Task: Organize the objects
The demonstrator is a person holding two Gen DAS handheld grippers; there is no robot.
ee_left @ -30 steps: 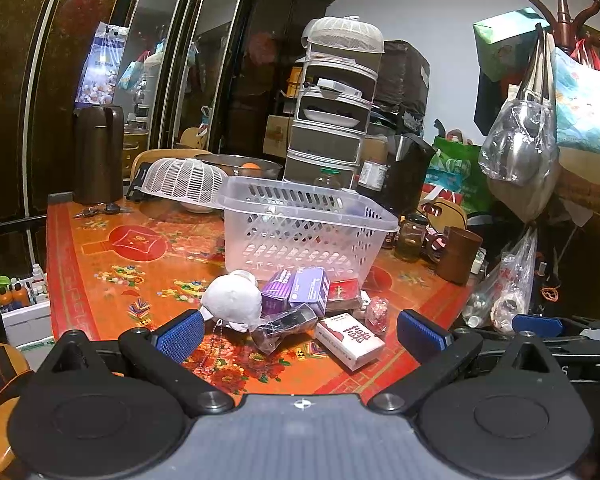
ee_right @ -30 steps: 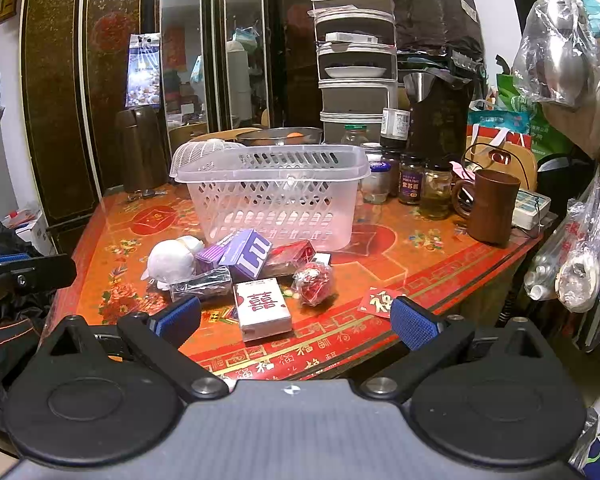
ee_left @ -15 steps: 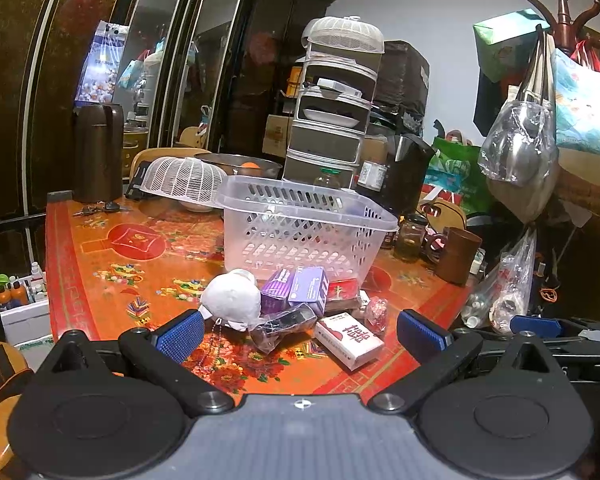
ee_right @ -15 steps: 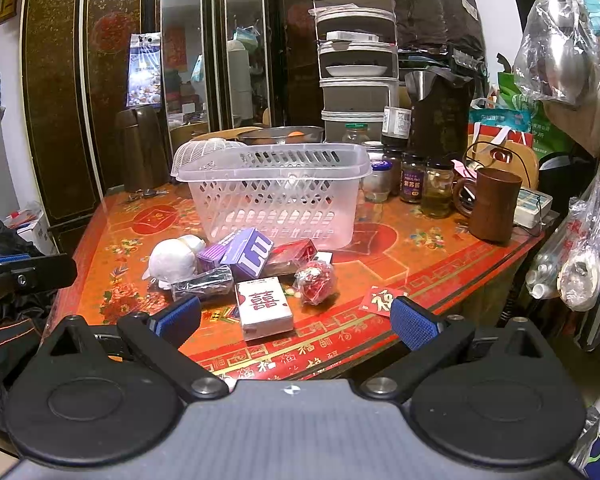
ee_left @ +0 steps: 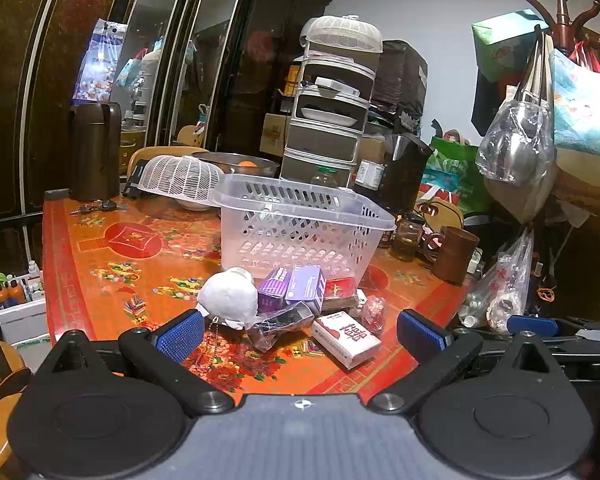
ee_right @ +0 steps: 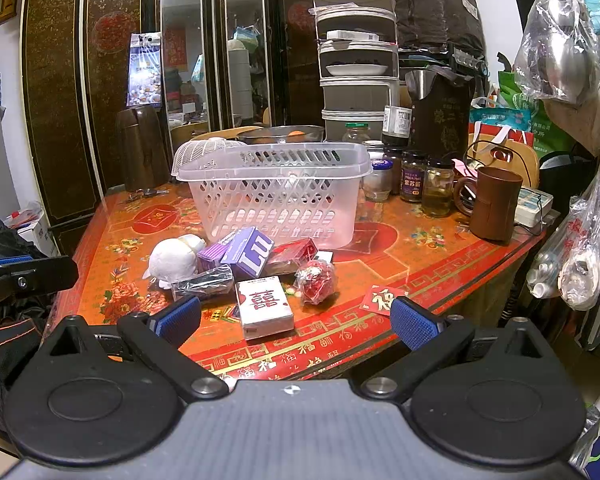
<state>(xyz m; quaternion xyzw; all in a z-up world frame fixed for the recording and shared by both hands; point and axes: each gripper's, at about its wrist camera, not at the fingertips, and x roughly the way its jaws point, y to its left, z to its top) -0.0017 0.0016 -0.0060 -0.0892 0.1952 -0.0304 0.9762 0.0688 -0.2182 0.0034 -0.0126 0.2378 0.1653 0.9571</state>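
Nothing much has shifted over the last second: both grippers hang where they were, just off the near edge of the table (ee_right: 440, 268), and the pile has not been touched. The left gripper (ee_left: 300, 330) has its blue pads spread wide with nothing between them, and the right gripper (ee_right: 296, 320) is spread the same way, also empty.

Nearest to them lies a white box with red characters (ee_right: 265, 307), flat on the red patterned top. Just beside it sits a crinkly red wrapped bundle (ee_right: 316, 280), and to the other side a dark item in clear wrap (ee_right: 204, 284). Behind those a white plush toy (ee_right: 175, 258) leans against two purple boxes (ee_right: 246, 252) (one larger, tilted) and a red packet (ee_right: 294, 250).

Right behind the heap stands the clear plastic basket (ee_right: 276, 192), upright and apparently empty. Farther back are glass jars (ee_right: 414, 176), a brown mug (ee_right: 496, 204) and a white mesh cover (ee_left: 180, 180).
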